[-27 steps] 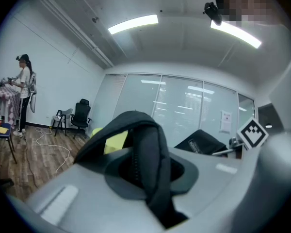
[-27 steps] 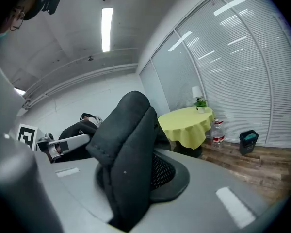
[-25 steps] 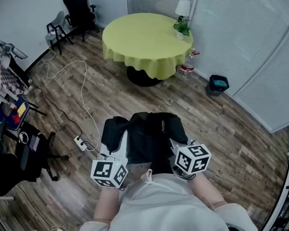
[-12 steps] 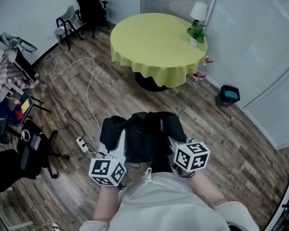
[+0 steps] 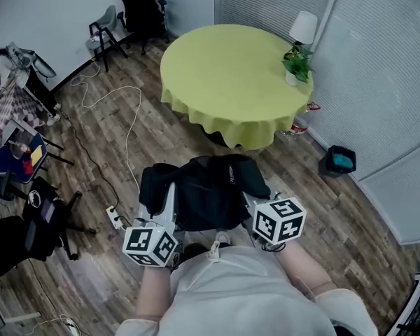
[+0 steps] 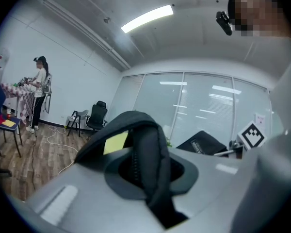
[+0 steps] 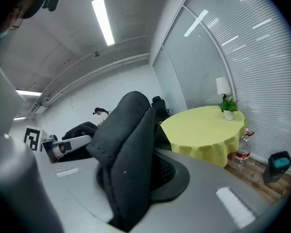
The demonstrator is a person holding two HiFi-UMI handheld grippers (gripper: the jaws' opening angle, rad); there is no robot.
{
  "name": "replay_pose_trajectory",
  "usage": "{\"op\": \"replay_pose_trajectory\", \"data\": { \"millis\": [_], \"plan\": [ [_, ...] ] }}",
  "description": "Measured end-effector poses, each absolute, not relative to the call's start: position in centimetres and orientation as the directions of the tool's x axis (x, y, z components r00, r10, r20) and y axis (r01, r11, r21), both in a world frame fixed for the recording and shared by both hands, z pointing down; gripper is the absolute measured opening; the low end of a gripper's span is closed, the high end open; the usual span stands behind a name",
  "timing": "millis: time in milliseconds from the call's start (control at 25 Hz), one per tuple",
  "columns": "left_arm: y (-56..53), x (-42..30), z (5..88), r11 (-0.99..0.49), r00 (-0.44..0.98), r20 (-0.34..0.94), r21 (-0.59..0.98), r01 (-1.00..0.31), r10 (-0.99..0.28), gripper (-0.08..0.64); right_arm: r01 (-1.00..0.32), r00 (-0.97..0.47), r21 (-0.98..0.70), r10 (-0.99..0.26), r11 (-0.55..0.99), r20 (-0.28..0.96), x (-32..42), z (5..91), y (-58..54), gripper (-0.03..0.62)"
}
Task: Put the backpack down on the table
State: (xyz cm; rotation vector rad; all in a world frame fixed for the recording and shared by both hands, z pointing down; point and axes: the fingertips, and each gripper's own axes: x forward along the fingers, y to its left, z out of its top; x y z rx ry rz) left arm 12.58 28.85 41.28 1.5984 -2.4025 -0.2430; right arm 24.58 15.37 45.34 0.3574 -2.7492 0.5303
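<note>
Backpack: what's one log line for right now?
backpack: held up, not yet on table | left gripper: shut on backpack | right gripper: shut on backpack

A potted plant and a white lamp are standing at one o'clock. A black bin is sitting at three o'clock, with a water bottle standing near it. A white cable is trailing over the wood floor at ten o'clock, towards a power strip. A black office chair is standing at eleven o'clock.
</note>
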Motion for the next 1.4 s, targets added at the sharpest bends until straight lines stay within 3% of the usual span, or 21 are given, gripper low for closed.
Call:
{"op": "replay_pose_trajectory", "data": {
  "millis": [600,1400],
  "plan": [
    [17.9,3.7,42.5,0.359,-0.325,0.163,0.28,-0.89,-0.932,0.043,-0.345,-0.903,-0.36,-0.201,0.867,0.381,16.5,46.9,4.8,0.029],
    [4.2,-24.8,38.9,0.021,0.018,0.146,0.262,-0.965,-0.989,0.043,-0.605,-0.795,-0.421,-0.489,0.676,0.358,-7.8,43.8,-5.4,0.029]
  ]
}}
